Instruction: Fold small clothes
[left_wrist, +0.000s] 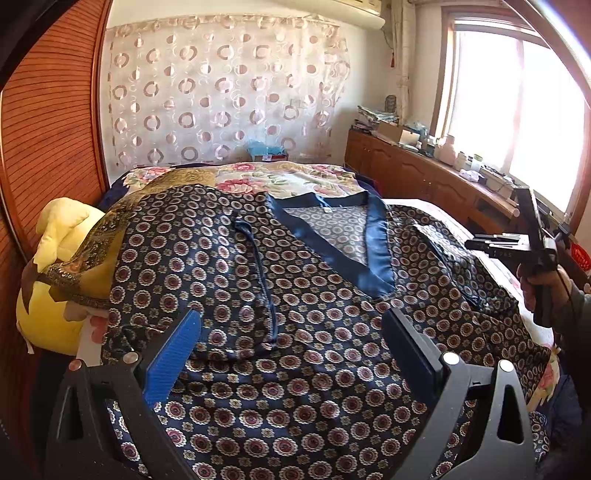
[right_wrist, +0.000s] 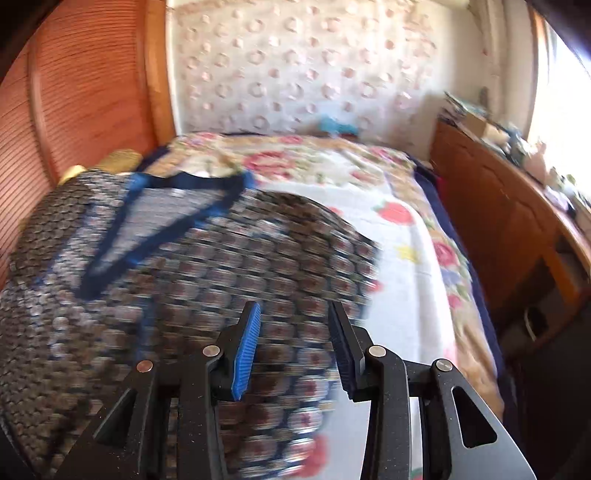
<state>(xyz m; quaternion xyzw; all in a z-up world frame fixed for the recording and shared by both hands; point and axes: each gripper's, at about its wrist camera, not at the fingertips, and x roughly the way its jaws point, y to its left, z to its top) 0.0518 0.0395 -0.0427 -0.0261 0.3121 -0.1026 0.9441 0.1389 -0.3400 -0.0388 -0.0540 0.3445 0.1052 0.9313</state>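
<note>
A navy patterned shirt (left_wrist: 303, 317) with a blue V-neck collar (left_wrist: 376, 243) lies spread on the bed, its left sleeve folded in over the front. My left gripper (left_wrist: 291, 321) hovers open and empty above the shirt's lower part. The right gripper (left_wrist: 487, 242) shows at the right edge of the left wrist view, held in a hand above the shirt's right sleeve. In the blurred right wrist view the right gripper (right_wrist: 293, 308) is open and empty over the shirt (right_wrist: 184, 280), near its right edge.
The bed has a floral cover (right_wrist: 402, 240). A yellow plush toy (left_wrist: 55, 266) lies at the bed's left side by the wooden wardrobe (left_wrist: 48, 122). A wooden cabinet (left_wrist: 424, 173) with clutter runs along the right under the window.
</note>
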